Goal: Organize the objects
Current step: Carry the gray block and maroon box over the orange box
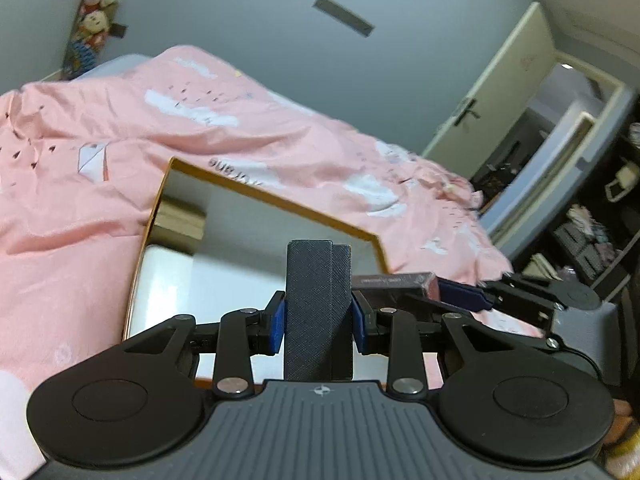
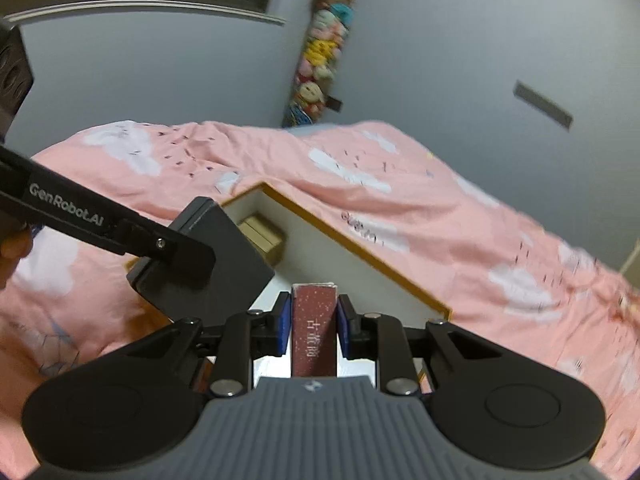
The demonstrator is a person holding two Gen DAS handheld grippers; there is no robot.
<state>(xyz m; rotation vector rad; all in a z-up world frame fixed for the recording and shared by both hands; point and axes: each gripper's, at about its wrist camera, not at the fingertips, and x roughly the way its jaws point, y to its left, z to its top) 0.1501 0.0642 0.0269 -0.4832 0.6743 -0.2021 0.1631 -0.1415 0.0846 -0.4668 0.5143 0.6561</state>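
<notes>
The left gripper (image 1: 318,320) is clamped on a dark grey textured case (image 1: 318,312), its blue pads (image 1: 278,322) pressed against the case's two flat sides so the case stands on edge between them, pointing away from the camera. It is held above the open box (image 1: 256,204), a shallow white-lined carton with an orange-brown rim that lies on the pink cloud-print duvet (image 1: 80,200). In the right wrist view the same case (image 2: 224,252) appears to the left, tilted, with the left tool's black finger lying across its near face and the edge of a hand (image 2: 12,252) at the far left border. The right gripper (image 2: 314,330) is closed around a dark red box (image 2: 314,328) with pale printed characters on its upper face; its blue pads (image 2: 285,330) grip the long sides, and the red box also hangs over the carton's near part. From the left wrist view the right tool reaches in from the right, level, with the red box (image 1: 394,282) just beyond the grey case. A small tan cardboard box (image 2: 266,236) sits in the carton's far corner. Both tools point forward and slightly down, side by side and near each other. A column of plush toys (image 2: 320,68) stands against the grey wall behind the bed.
</notes>
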